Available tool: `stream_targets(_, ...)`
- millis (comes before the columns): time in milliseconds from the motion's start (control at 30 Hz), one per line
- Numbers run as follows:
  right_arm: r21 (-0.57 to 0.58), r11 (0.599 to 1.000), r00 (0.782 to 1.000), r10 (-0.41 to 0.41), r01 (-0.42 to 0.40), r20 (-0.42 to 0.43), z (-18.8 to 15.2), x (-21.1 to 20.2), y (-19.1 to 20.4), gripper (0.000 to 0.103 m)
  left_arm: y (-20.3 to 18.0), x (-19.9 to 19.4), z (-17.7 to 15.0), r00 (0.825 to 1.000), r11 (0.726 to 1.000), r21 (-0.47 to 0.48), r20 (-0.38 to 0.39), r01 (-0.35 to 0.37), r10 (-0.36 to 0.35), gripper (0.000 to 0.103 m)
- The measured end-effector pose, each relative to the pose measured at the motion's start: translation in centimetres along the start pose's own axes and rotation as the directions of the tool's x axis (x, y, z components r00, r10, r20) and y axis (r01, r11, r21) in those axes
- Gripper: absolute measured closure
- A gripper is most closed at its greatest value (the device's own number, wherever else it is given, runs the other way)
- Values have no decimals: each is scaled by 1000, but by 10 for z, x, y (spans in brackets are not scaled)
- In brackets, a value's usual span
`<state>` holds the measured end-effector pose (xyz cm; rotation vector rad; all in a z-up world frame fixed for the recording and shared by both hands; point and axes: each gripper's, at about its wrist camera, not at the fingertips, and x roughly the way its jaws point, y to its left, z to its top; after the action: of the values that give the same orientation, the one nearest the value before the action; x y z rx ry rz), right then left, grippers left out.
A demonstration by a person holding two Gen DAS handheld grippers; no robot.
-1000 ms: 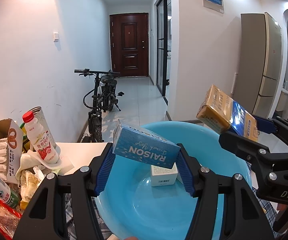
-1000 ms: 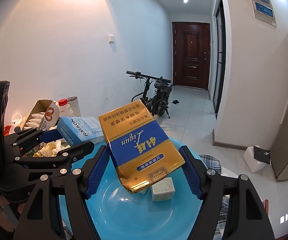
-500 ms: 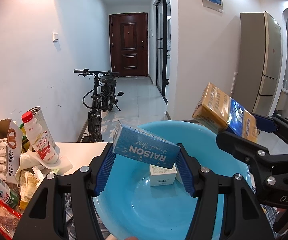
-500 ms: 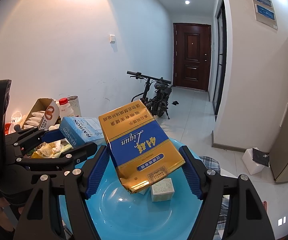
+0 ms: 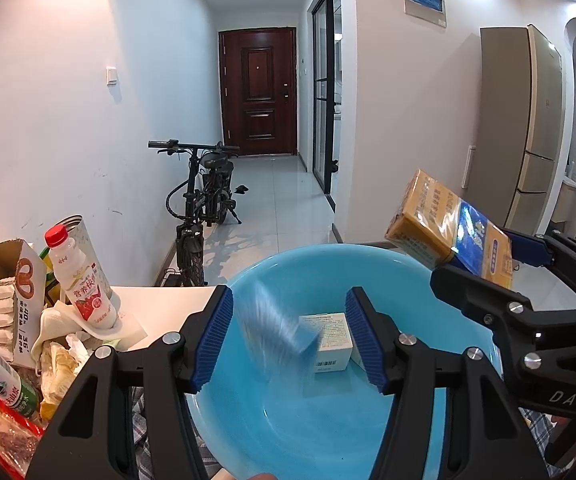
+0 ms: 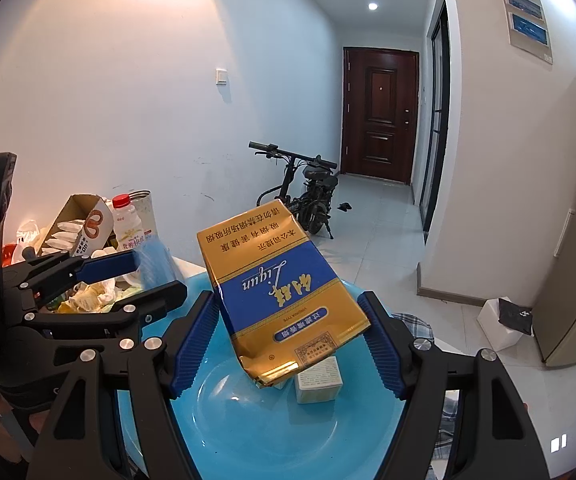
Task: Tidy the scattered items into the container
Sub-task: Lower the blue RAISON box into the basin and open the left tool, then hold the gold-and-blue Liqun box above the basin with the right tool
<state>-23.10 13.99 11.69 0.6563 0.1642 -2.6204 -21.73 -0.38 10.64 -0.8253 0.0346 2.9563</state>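
A light blue basin [image 5: 328, 412] sits below both grippers and also shows in the right wrist view [image 6: 288, 420]. A small white box [image 5: 330, 342] lies in it. My left gripper [image 5: 288, 336] is open; the blue RAISON box [image 5: 274, 330] is a blur falling between its fingers into the basin. My right gripper [image 6: 288, 338] is shut on a gold and blue Liqun carton [image 6: 280, 296], held tilted above the basin; the carton also shows in the left wrist view [image 5: 448, 232].
Clutter stands on the white table left of the basin: a red-capped milk bottle [image 5: 78, 276], a pretzel snack box [image 5: 8, 300], crumpled paper and wrappers [image 5: 64, 356]. A bicycle [image 5: 204, 208] leans in the hallway. A fridge [image 5: 528, 128] stands at right.
My left gripper has opened and let go of the RAISON box, which is dropping into the basin. The right gripper still holds the Liqun carton in nearly the same place.
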Motion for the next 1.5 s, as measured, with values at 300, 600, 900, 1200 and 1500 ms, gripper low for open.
stream_targets(300, 0, 1000, 1000, -7, 7, 2, 0, 0, -2, 30, 3, 0, 1, 1000, 999, -39, -14, -2, 1, 18)
stream_targets(600, 1, 1000, 1000, -11, 11, 3, 0, 0, -3, 29, 15, 4, 1, 996, 994, -59, -25, -91, 90, 0)
stream_targets(900, -3, 1000, 1000, -10, 10, -1, -1, 1, -2, 29, 15, 2, 2, 996, 995, -48, -21, -91, 90, 0)
stream_targets(1200, -3, 1000, 1000, -8, 8, -1, -1, 0, -2, 29, 15, 3, 2, 996, 995, -51, -20, -91, 90, 0)
stream_targets(1500, -3, 1000, 1000, -9, 9, -1, -1, 1, -2, 29, 16, 5, 2, 996, 995, -49, -22, -92, 91, 0)
